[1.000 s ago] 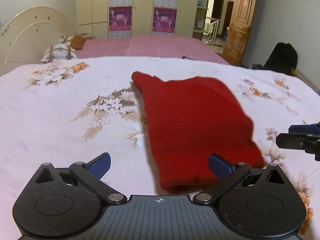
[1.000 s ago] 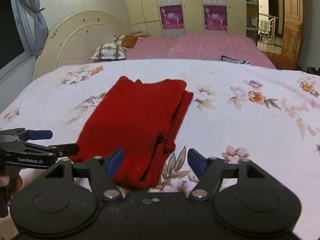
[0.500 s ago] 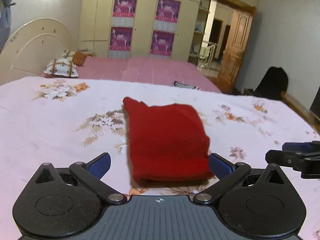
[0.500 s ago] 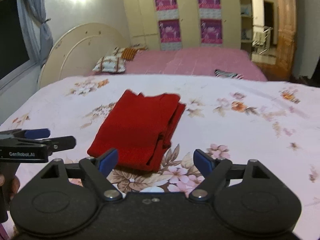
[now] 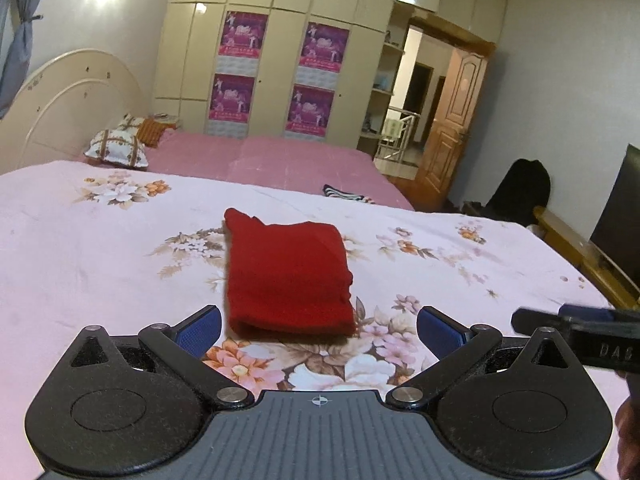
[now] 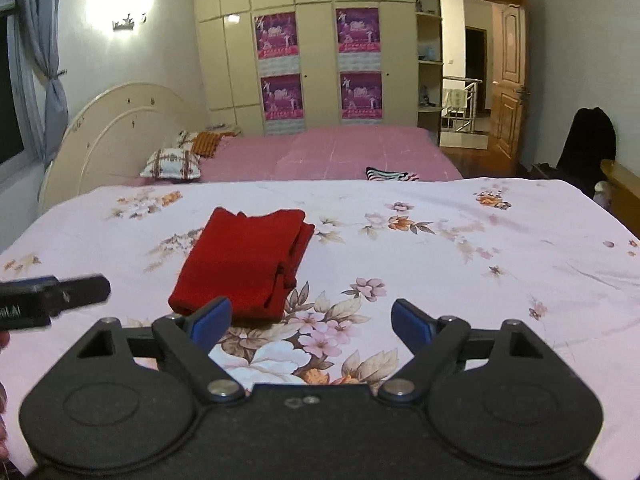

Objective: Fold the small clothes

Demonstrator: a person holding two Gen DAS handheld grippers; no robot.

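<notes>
A red garment (image 5: 286,276) lies folded into a neat rectangle on the floral bedsheet (image 5: 80,248). It also shows in the right wrist view (image 6: 244,262), left of centre. My left gripper (image 5: 319,328) is open and empty, hanging back from the garment's near edge. My right gripper (image 6: 310,322) is open and empty, just right of the garment's near corner. Each gripper shows at the edge of the other's view: the right one (image 5: 576,326) and the left one (image 6: 52,298).
A second bed with a pink cover (image 5: 272,160) stands behind, with pillows (image 5: 116,148) and a striped cloth (image 6: 392,175) on it. A wardrobe (image 5: 280,80), an open door (image 5: 452,120) and a dark chair (image 5: 520,184) lie beyond.
Both grippers have pulled back and risen away from the folded red garment, which now looks smaller and farther off. The garment itself has not moved.
</notes>
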